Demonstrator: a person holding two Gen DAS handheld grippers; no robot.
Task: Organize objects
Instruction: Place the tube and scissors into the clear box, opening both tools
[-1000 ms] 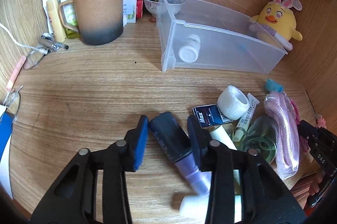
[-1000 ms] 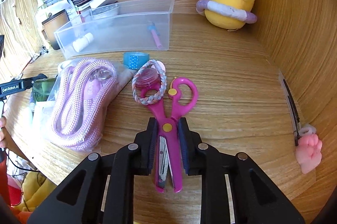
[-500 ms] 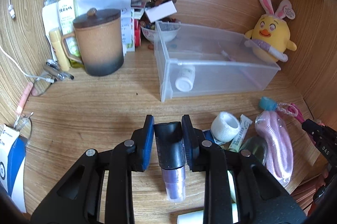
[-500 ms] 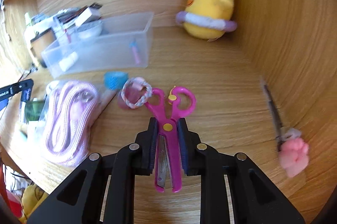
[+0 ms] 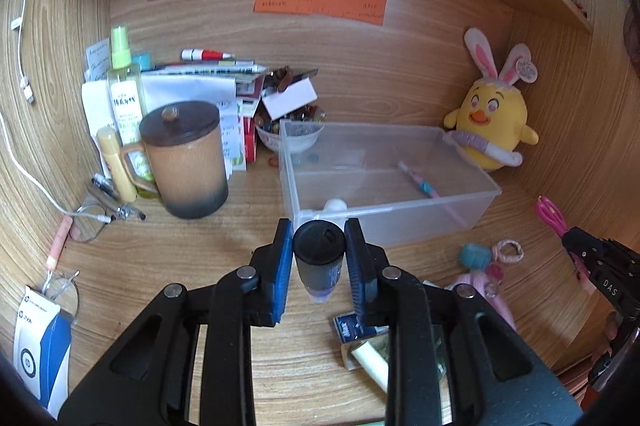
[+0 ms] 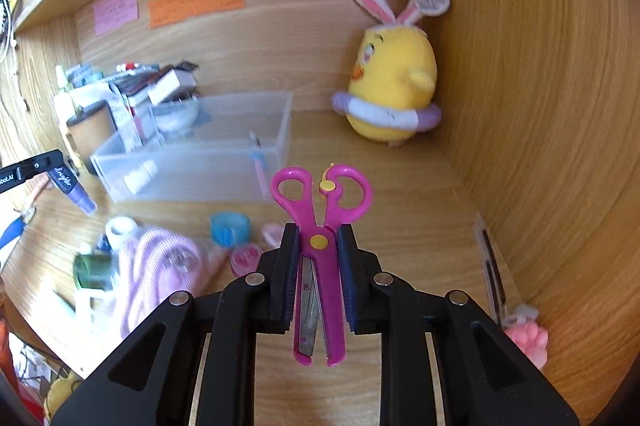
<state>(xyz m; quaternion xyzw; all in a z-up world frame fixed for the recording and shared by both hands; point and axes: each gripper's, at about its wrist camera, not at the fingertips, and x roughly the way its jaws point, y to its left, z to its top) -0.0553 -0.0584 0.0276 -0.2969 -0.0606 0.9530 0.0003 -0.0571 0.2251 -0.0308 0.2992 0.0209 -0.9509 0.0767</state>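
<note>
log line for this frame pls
left hand-held gripper: shut on tube | right hand-held gripper: shut on scissors | both lifted | bin: ahead

Both wrist-mounted, raised above the tabletop [image 5: 168, 258], facing and sharing the clear bin [image 5: 384, 181] [image 6: 200, 161].

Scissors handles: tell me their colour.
Magenta pink, with yellow rivets; the scissors show best in the right wrist view, clamped in the right gripper.
</note>
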